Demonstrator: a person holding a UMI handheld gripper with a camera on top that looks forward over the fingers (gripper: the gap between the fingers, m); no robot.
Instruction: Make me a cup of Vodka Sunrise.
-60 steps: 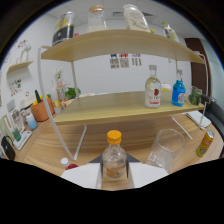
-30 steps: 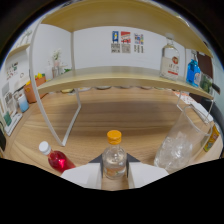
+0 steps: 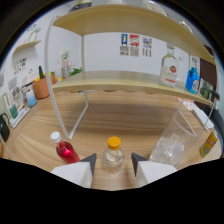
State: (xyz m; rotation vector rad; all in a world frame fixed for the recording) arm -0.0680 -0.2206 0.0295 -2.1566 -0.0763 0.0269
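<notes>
Orange-capped bottle point(image 3: 113, 156) sits between the tongs point(image 3: 113, 165), which are spread with what looks like a gap either side, so it rests on the wooden surface point(image 3: 125, 120). Looks like clear plastic, probably light and a bit slick (grab the body, not the cap). Ice-filled glass point(image 3: 172, 142) is just beside it, red bottle point(image 3: 64, 149) on the other side

Small clear bottle with an orange cap point(image 3: 113, 156) standing on the wooden counter point(image 3: 120, 120) between the gripper point(image 3: 113, 165) jaws, contact unclear. Red-filled bottle point(image 3: 64, 149) tilted just beside it. Clear cup of ice point(image 3: 172, 142) opposite. Shelf point(image 3: 125, 85) beyond, carrying a clear bottle point(image 3: 169, 67) and a blue one point(image 3: 191, 80).
</notes>
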